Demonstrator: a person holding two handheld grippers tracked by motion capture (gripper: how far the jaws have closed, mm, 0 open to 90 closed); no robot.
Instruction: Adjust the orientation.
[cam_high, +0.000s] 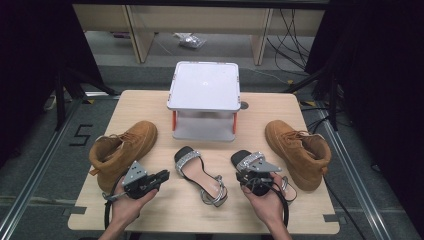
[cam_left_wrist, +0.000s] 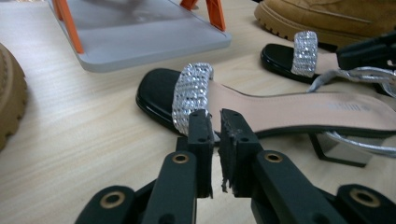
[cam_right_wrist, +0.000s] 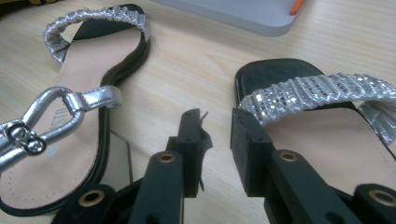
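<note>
Two black sandals with glittery silver straps lie mid-table. The left sandal (cam_high: 192, 167) (cam_left_wrist: 280, 109) (cam_right_wrist: 84, 84) lies just beyond my left gripper (cam_high: 165, 175) (cam_left_wrist: 217, 128), whose jaws are all but together with nothing in them, tips by its toe strap. My right gripper (cam_high: 243, 173) (cam_right_wrist: 219, 123) hovers at the toe of the right sandal (cam_high: 240, 155) (cam_left_wrist: 303, 53) (cam_right_wrist: 317, 130). Its jaws stand a little apart over bare wood, and the right finger sits beside the strap's end. A hand holds each gripper.
A tan boot (cam_high: 122, 147) lies at the left and another tan boot (cam_high: 297, 150) (cam_left_wrist: 327, 14) at the right. A white two-level stand (cam_high: 204, 85) (cam_left_wrist: 140, 37) on orange legs sits at the back centre. The table's front edge is near the hands.
</note>
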